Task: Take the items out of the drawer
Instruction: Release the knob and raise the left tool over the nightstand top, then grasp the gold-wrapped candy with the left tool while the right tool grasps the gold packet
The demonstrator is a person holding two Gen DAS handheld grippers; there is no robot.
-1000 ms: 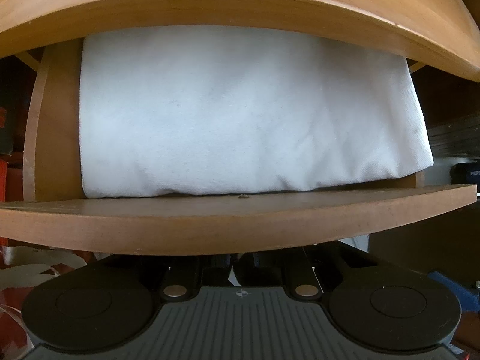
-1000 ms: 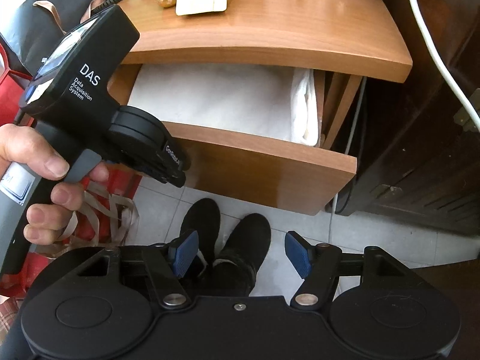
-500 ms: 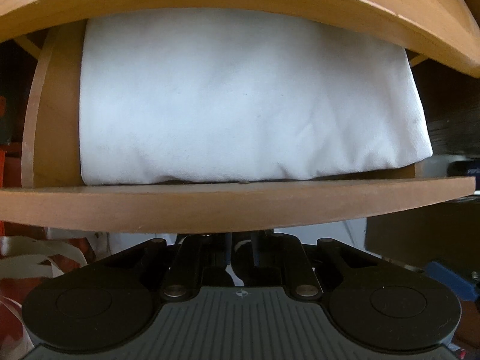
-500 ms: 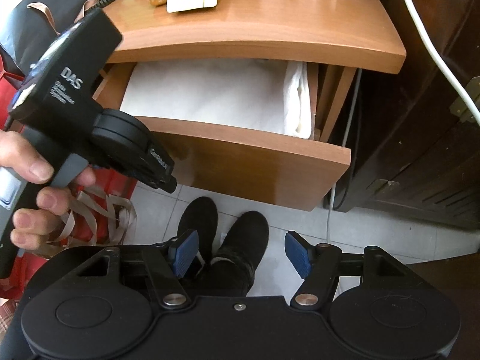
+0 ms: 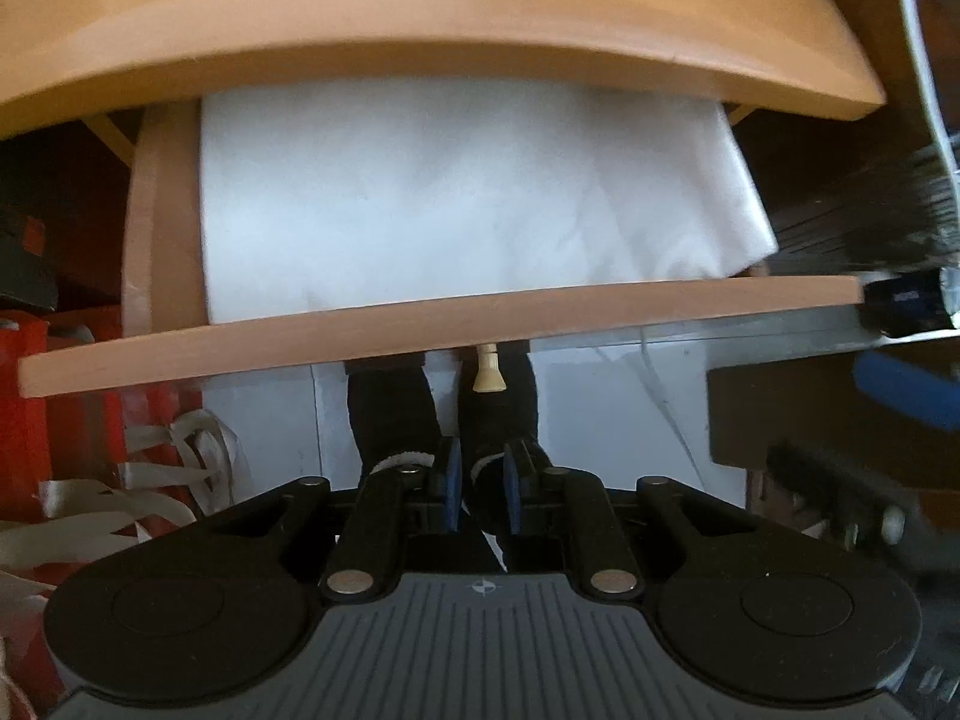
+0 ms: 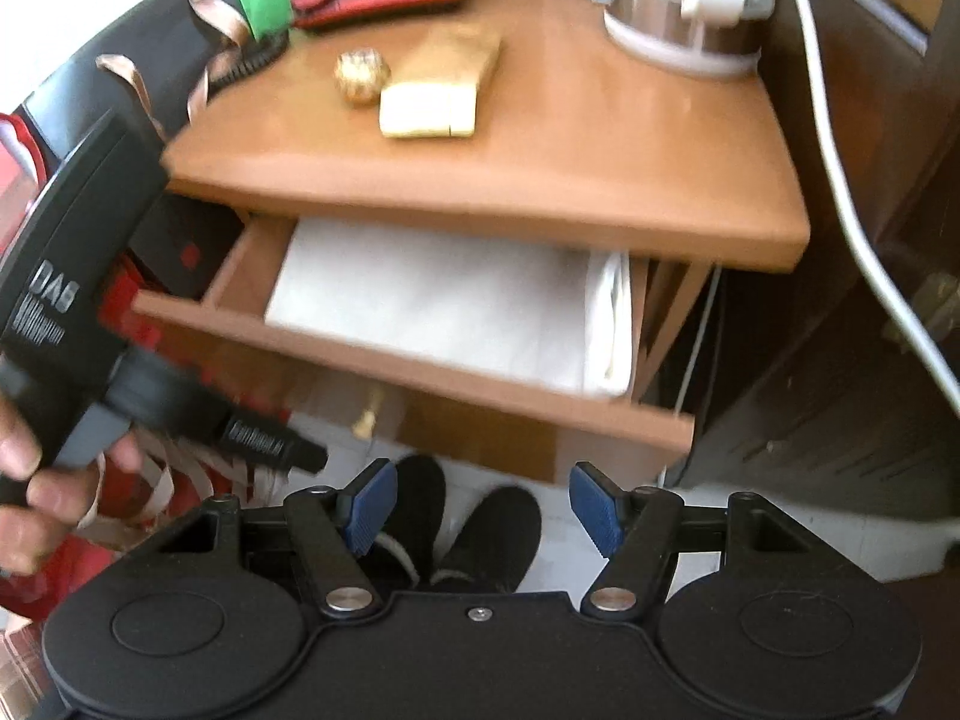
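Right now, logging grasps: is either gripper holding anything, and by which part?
Nothing is held: left gripper opening off the drawer knob, right gripper open and empty.

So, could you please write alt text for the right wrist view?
An open wooden drawer under a side table holds folded white cloth. The right hand-held gripper hangs below it with jaws wide and empty, above black shoes; the left hand-held gripper sits lower left, blurred.
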